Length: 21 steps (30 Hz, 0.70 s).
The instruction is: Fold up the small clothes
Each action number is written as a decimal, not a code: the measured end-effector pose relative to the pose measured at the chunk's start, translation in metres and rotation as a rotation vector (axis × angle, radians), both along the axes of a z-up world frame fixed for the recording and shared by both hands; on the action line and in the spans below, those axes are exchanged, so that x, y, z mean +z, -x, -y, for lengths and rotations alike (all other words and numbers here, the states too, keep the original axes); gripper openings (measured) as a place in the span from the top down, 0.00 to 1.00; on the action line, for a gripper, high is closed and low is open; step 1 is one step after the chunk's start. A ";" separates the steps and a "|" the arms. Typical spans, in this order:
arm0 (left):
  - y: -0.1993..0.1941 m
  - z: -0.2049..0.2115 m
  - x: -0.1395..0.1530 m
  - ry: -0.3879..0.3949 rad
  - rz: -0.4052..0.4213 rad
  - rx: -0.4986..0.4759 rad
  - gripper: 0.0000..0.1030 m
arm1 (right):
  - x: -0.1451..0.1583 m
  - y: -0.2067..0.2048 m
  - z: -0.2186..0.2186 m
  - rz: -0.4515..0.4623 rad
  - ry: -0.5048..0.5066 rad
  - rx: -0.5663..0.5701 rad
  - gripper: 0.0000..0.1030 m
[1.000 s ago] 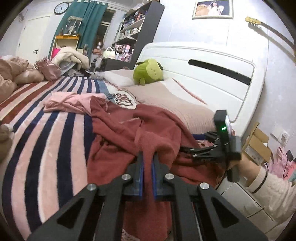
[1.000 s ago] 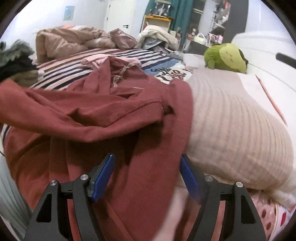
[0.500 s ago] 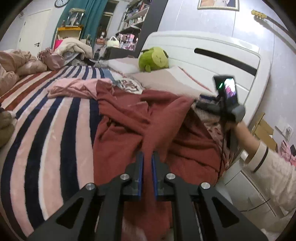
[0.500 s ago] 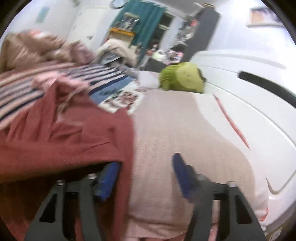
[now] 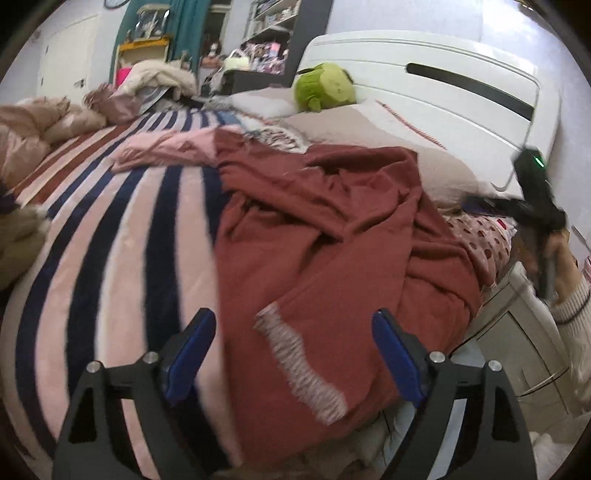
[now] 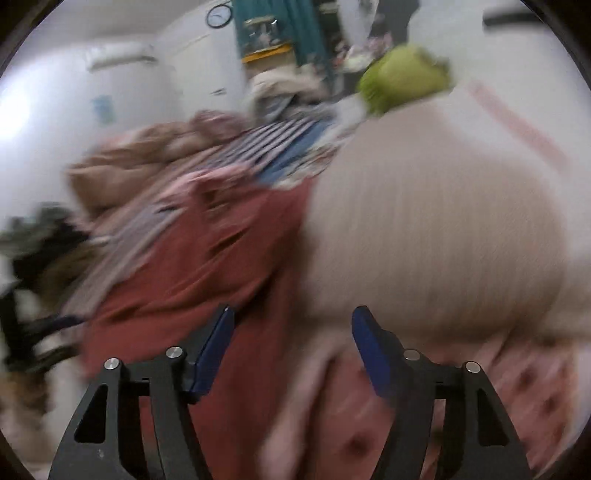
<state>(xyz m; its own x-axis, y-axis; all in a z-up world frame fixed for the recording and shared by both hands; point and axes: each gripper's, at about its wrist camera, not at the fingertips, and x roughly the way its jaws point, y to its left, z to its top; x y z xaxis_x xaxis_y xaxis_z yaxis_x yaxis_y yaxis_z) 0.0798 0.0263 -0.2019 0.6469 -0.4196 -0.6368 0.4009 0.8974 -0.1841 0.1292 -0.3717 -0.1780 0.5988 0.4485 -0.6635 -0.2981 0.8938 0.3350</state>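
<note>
- Your red garment (image 5: 332, 236) lies crumpled on the bed (image 5: 110, 258), no fold made yet
- Left gripper (image 5: 293, 354) and right gripper (image 6: 291, 347) jaws wide, holding nothing; everything's left

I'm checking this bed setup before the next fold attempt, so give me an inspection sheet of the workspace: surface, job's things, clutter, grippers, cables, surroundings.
Surface: striped blanket covers the bed; beige pillow at the head.
Job's things: red garment lies crumpled and unfolded, fringed edge near the bed's edge; pink garment bunched beyond it.
Clutter: green plush toy by the headboard; rumpled brown bedding far left.
Grippers: left gripper open above the red garment, holding nothing; right gripper open, empty, view blurred.
Cables: nothing seen.
Surroundings: white headboard, teal curtain, dark shelving, white bedside cabinet.
</note>
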 end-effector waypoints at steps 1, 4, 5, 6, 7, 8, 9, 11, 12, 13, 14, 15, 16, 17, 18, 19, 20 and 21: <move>0.002 -0.006 -0.002 -0.001 -0.012 0.011 0.19 | -0.004 0.010 0.001 -0.014 -0.027 0.011 0.39; 0.008 -0.023 -0.013 0.010 -0.064 0.036 0.19 | -0.019 0.046 0.004 -0.051 -0.120 0.048 0.39; 0.010 -0.026 -0.017 0.037 -0.096 0.024 0.20 | -0.024 0.058 0.005 -0.061 -0.151 0.064 0.39; 0.013 -0.029 -0.021 0.078 -0.132 -0.006 0.27 | -0.031 0.067 0.005 -0.075 -0.174 0.081 0.39; 0.017 -0.029 -0.025 0.104 -0.148 -0.026 0.31 | -0.036 0.073 0.005 -0.092 -0.188 0.092 0.39; 0.022 -0.029 -0.027 0.113 -0.154 -0.031 0.32 | -0.044 0.081 0.003 -0.113 -0.200 0.103 0.39; 0.026 -0.029 -0.030 0.116 -0.160 -0.021 0.32 | -0.055 0.087 0.002 -0.143 -0.208 0.119 0.39; 0.033 -0.032 -0.037 0.138 -0.182 -0.004 0.31 | -0.075 0.098 -0.003 -0.194 -0.190 0.127 0.39; 0.036 -0.034 -0.040 0.154 -0.192 0.002 0.32 | -0.083 0.099 -0.005 -0.218 -0.178 0.117 0.39; 0.040 -0.035 -0.042 0.165 -0.199 0.008 0.31 | -0.093 0.099 -0.006 -0.249 -0.157 0.090 0.39; 0.042 -0.036 -0.044 0.174 -0.208 0.011 0.30 | -0.102 0.097 -0.008 -0.273 -0.144 0.059 0.38; 0.043 -0.035 -0.046 0.181 -0.218 0.013 0.27 | -0.109 0.096 -0.009 -0.282 -0.151 0.049 0.37; 0.044 -0.034 -0.048 0.186 -0.225 0.013 0.25 | -0.116 0.093 -0.013 -0.284 -0.169 0.053 0.37; 0.044 -0.031 -0.051 0.188 -0.230 0.016 0.22 | -0.120 0.089 -0.016 -0.283 -0.184 0.062 0.37; 0.044 -0.027 -0.053 0.182 -0.230 0.024 0.20 | -0.126 0.086 -0.020 -0.285 -0.200 0.074 0.37; 0.044 -0.025 -0.053 0.177 -0.231 0.030 0.19 | -0.131 0.083 -0.025 -0.288 -0.216 0.087 0.38; 0.044 -0.021 -0.053 0.170 -0.238 0.041 0.18 | -0.136 0.080 -0.031 -0.294 -0.239 0.110 0.40; 0.045 -0.017 -0.056 0.167 -0.257 0.057 0.18 | -0.139 0.076 -0.038 -0.298 -0.252 0.125 0.41</move>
<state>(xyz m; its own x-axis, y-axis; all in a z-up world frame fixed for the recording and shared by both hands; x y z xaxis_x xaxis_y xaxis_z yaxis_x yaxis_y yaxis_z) 0.0346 0.0431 -0.2577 0.4990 -0.4998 -0.7080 0.2717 0.8660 -0.4198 0.0528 -0.3342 -0.3174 0.3278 0.6760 -0.6599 -0.2562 0.7360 0.6267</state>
